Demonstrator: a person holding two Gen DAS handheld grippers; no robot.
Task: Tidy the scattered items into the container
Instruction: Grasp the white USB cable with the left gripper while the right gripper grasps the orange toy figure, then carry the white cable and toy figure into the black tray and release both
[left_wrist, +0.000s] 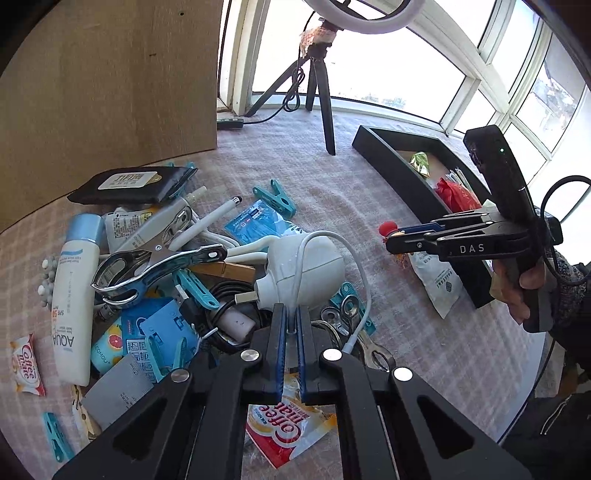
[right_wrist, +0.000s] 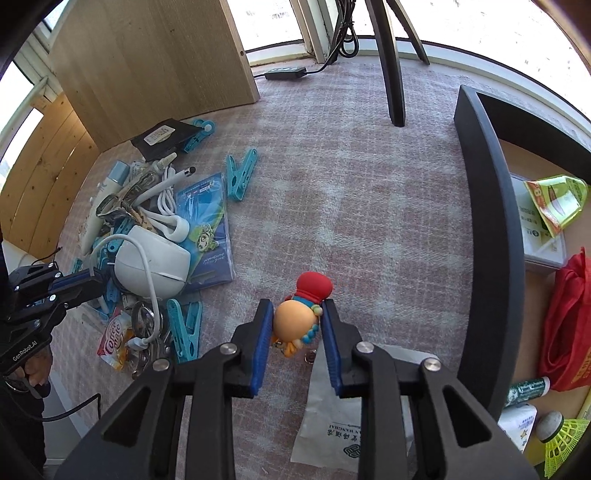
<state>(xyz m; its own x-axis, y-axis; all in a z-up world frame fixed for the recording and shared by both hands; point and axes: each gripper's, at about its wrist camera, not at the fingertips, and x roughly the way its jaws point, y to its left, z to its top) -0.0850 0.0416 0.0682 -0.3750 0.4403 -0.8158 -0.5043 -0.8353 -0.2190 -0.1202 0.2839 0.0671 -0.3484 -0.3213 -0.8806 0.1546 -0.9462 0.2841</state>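
Note:
A heap of scattered items lies on the pink checked cloth: a round white charger (left_wrist: 308, 267) with its white cable (left_wrist: 360, 273), a metal clamp (left_wrist: 155, 264), a sunscreen tube (left_wrist: 74, 295) and teal clothes pegs (left_wrist: 275, 197). My left gripper (left_wrist: 291, 314) is shut on a thin loop of the white cable at the charger. My right gripper (right_wrist: 297, 317) is shut on a small figurine (right_wrist: 301, 312) with an orange body and red cap, above the cloth near the black container (right_wrist: 491, 206). The right gripper also shows in the left wrist view (left_wrist: 402, 240).
The container holds a red bag (right_wrist: 565, 317), a green packet (right_wrist: 557, 203) and a shuttlecock (right_wrist: 561, 432). A white paper sachet (right_wrist: 328, 421) lies beside its wall. A wooden panel (left_wrist: 107, 81) stands behind the heap. A tripod leg (left_wrist: 327, 110) stands on the cloth.

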